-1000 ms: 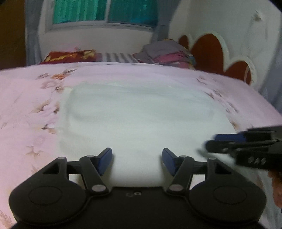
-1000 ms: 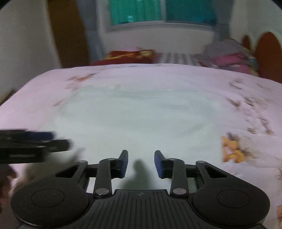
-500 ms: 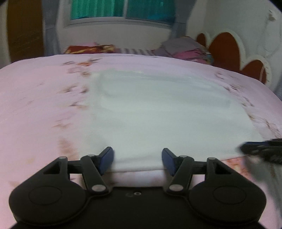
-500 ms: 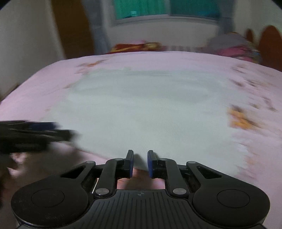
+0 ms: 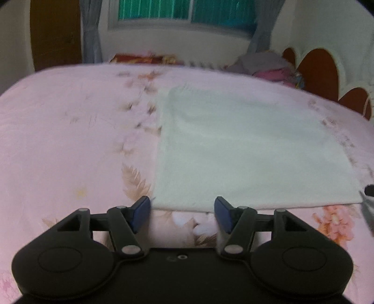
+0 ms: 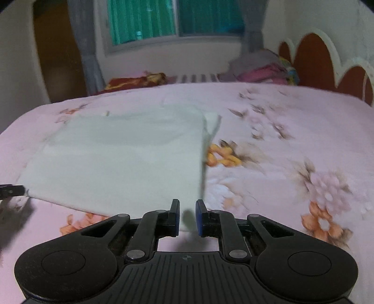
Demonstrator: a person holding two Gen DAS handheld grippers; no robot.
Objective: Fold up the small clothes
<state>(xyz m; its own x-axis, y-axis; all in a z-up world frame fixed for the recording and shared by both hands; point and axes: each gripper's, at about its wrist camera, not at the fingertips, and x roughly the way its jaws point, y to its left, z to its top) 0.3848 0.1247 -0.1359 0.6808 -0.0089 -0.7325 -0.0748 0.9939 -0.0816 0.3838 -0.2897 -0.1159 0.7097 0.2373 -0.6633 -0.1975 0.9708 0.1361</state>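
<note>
A pale mint-white garment [image 5: 245,149] lies on a pink floral bedsheet [image 5: 70,131] with orange-brown blossoms.

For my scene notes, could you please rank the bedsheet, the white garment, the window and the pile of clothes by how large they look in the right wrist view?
1. Bedsheet
2. White garment
3. Window, though it is far off, so its true size is unsure
4. Pile of clothes, also far off

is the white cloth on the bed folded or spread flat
Spread flat. The white cloth lies as one smooth rectangle on the pink bedsheet, though a layered right edge hints at doubling.
</note>
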